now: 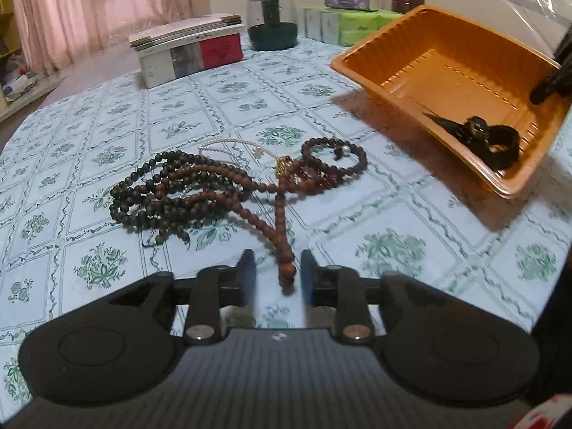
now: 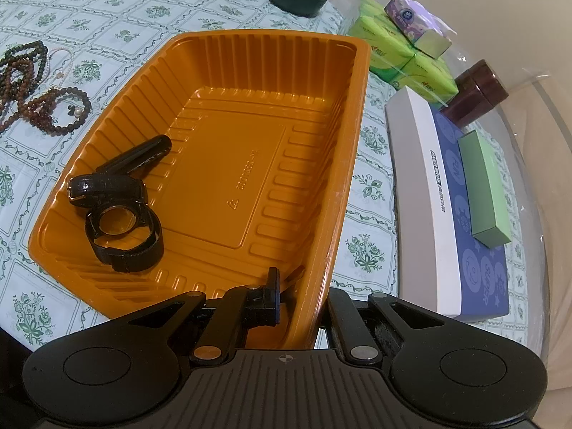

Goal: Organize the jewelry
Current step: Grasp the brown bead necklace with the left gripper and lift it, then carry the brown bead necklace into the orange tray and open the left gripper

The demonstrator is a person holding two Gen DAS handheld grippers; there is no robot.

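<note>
Left wrist view shows the left gripper spread open around the reddish bead strand's end, apparently ready to pinch it, while the right gripper clamps the orange tray's wall, tilting it above the tablecloth, two watches inside.

Left gripper parted, low; right gripper clamped, tilted.

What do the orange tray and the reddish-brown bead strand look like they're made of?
Orange tray: thin moulded plastic, glossy; ribbed walls and an embossed mark on the floor show it. Reddish-brown bead strand: probably wood or seed, since the round beads look matte and dull; the pictures do not settle which.
</note>
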